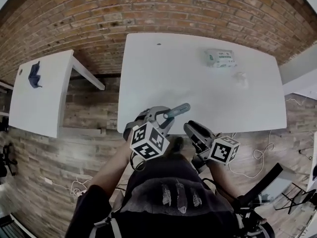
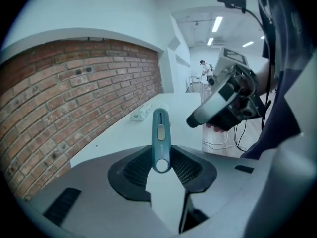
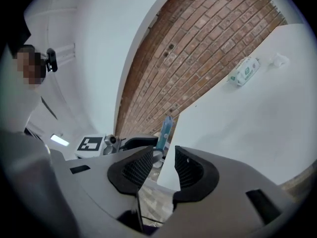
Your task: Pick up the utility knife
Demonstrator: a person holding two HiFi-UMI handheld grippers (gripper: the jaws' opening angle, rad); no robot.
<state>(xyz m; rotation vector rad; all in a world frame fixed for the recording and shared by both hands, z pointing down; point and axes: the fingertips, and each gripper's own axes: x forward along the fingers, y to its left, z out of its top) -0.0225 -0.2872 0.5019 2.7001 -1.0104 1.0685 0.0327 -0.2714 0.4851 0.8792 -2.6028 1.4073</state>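
The utility knife (image 2: 160, 138) is a slim teal handle with a grey slider. My left gripper (image 2: 162, 162) is shut on its round rear end, and the rest sticks straight out ahead. In the head view the left gripper (image 1: 161, 117) holds the knife (image 1: 177, 110) over the near edge of the white table (image 1: 198, 83). My right gripper (image 3: 163, 167) stands open with nothing between its pads. It sits just right of the left one in the head view (image 1: 192, 130), off the table's near edge. The right gripper view catches the knife (image 3: 165, 130) upright beside the table edge.
A white and green pack (image 1: 220, 58) and a small white object (image 1: 240, 77) lie at the table's far right. A second white table (image 1: 39, 93) at the left carries a blue object (image 1: 34, 75). Cables (image 1: 257, 157) trail on the floor at the right.
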